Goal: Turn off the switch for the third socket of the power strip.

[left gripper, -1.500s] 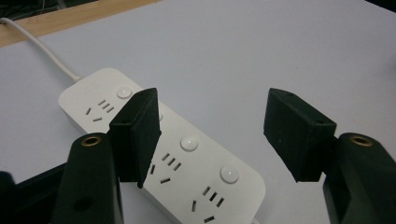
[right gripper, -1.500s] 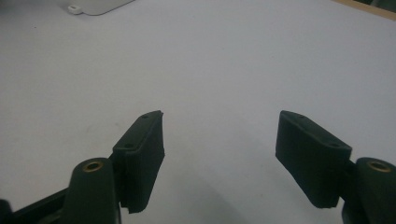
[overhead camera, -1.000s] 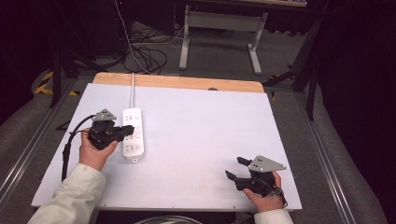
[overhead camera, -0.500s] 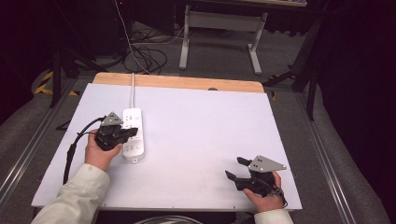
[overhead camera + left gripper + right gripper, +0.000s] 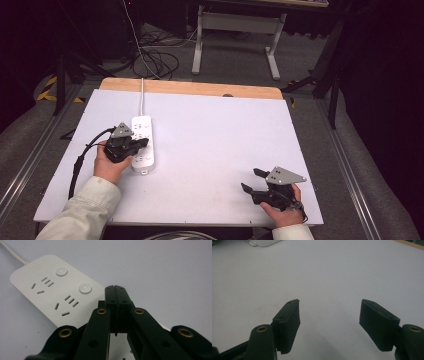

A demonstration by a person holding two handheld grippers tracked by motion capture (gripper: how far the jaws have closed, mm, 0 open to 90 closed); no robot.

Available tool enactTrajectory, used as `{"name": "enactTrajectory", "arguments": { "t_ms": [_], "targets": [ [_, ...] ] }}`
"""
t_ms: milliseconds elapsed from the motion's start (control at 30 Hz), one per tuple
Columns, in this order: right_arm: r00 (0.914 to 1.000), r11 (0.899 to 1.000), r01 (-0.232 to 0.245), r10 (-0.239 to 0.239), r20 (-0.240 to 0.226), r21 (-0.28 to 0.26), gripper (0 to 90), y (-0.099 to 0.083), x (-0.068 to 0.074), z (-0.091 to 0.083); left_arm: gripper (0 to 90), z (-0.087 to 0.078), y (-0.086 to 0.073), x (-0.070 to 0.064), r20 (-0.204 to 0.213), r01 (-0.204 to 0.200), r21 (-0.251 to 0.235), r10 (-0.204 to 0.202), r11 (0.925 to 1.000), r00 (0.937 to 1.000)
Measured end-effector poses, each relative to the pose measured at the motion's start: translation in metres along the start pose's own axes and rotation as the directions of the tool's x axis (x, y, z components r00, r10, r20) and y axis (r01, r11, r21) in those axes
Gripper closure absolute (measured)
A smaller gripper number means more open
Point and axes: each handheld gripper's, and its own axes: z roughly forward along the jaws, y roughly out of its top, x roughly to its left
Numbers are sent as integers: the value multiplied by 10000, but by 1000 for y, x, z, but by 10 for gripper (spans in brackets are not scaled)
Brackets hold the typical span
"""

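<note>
Within the last second the left gripper (image 5: 141, 143) had moved right over the power strip (image 5: 143, 135), fingers pressed together empty, likely to press a round switch (image 5: 85, 288), while the right gripper (image 5: 253, 180) rested wide open.

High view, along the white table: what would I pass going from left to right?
Black cable → left tongs over the white power strip → bare white table → right tongs.

The high view looks forward and down over the whole white-topped bench (image 5: 210, 150). Each tongs view sits close above it; all three share the white plastic power strip (image 5: 142, 142) (image 5: 53, 293) (image 5: 263, 242).
</note>
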Motion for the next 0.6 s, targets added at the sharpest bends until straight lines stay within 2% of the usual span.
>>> {"name": "enactTrajectory", "arguments": {
  "t_ms": [100,133,200,333,600],
  "targets": [
    [10000,10000,3,-3,-14,-12,331,0,0,0,898,1,0,-1,-36,-31,-15,31,10000,10000],
    [10000,10000,6,-6,-18,-7,331,0,0,0,898,2,-1,-1,103,53,9,-53,10000,9999],
    [10000,10000,15,-15,-14,7,331,0,0,0,898,2,-2,-1,-49,-76,78,76,9999,10000],
    [10000,10000,27,-27,-32,7,332,0,0,0,898,3,-2,-1,-99,-11,39,12,10000,10000],
    [10000,10000,36,-36,-49,28,334,0,0,1,898,3,-4,0,-57,-38,13,38,10000,10000]
  ]
}}
